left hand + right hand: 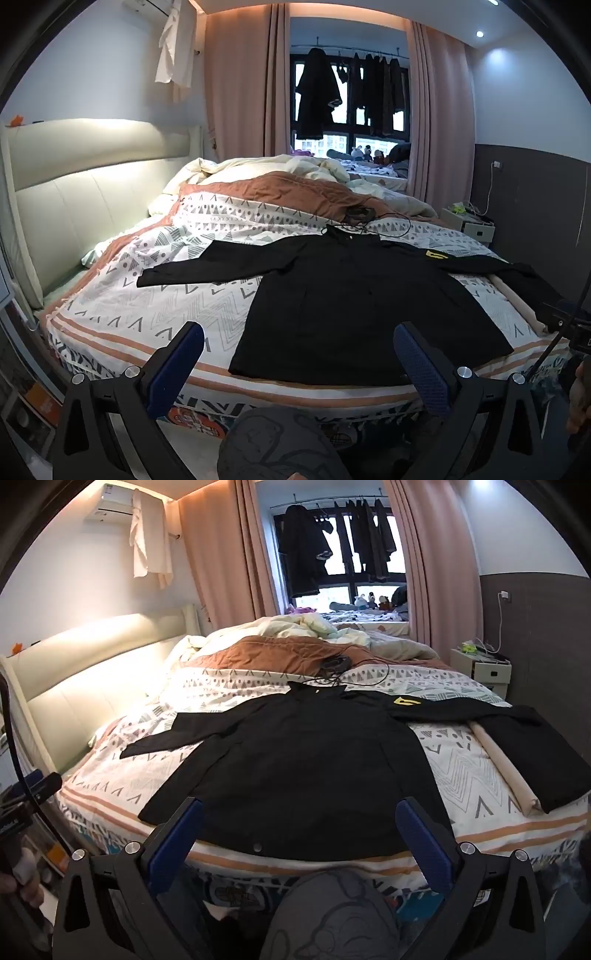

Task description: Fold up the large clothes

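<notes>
- We have the black long-sleeved jacket point(295, 760) spread flat on the patterned bedspread point(458, 760), sleeves out, nothing folded
- Our left gripper point(299, 363) and right gripper point(299, 843) hang wide apart, empty, short of the hem
- Next, we judge, each should pinch a sleeve and bring it inward

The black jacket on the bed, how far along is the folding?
Done: the black jacket lies spread flat on the patterned bedspread, sleeves out; a folded black garment sits at the right edge. In hand: nothing; the left hand-held gripper and right hand-held gripper hover open near the hem. Left: every fold, sleeves first.
</notes>
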### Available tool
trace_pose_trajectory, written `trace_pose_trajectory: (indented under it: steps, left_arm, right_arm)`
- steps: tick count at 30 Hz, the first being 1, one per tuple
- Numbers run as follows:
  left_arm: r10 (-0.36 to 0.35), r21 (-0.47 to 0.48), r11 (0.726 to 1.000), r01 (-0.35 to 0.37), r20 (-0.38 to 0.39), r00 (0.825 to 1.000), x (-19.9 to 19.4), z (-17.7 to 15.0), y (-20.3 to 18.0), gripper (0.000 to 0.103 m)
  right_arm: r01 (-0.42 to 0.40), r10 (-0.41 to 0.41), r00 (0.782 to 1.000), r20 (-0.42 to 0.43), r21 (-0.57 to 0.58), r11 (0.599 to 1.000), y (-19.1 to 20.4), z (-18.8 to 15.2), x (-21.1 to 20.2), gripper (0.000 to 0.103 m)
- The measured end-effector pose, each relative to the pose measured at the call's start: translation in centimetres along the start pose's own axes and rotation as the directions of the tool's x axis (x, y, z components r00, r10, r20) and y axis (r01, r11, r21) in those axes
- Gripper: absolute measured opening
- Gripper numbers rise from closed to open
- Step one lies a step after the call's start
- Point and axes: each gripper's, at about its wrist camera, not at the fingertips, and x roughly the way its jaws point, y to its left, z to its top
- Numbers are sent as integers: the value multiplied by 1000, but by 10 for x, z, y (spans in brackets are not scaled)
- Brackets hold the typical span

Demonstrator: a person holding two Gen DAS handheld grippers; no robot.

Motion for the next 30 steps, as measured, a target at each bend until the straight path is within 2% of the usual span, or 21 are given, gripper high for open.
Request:
trace_pose_trajectory:
  steps: [4,6,7,9,15,26,30]
  left_arm:
    - [4,-11,1000,-4,-21,1000,6,1,3,103]
    - [13,1,1000,-13,-12,1000,3,0,0,103]
    - [11,-5,1000,-11,-11,1000,3,-1,2,103]
    - [12,-11,1000,-13,-31,999,6,4,2,103]
    - [2,-64,998,-3,-14,1000,1,0,9,103]
    - [7,-63,998,-8,-13,1000,3,-1,12,103]
    - [7,-71,997,-8,-14,1000,3,-1,14,103]
  right_arm:
    - [22,-22,1000,-10,25,999,-2,-2,-2,103]
    - [25,-25,1000,-11,-2,1000,9,-5,-3,103]
    - [10,-10,1000,-20,5,1000,3,-2,-1,103]
    - [18,-19,1000,-25,-16,1000,9,-3,0,103]
    - [45,-45,998,-36,-3,999,8,-2,4,103]
    - [88,-88,996,-19,-30,996,8,-2,2,103]
    - [81,-82,996,-26,-45,996,11,-2,3,103]
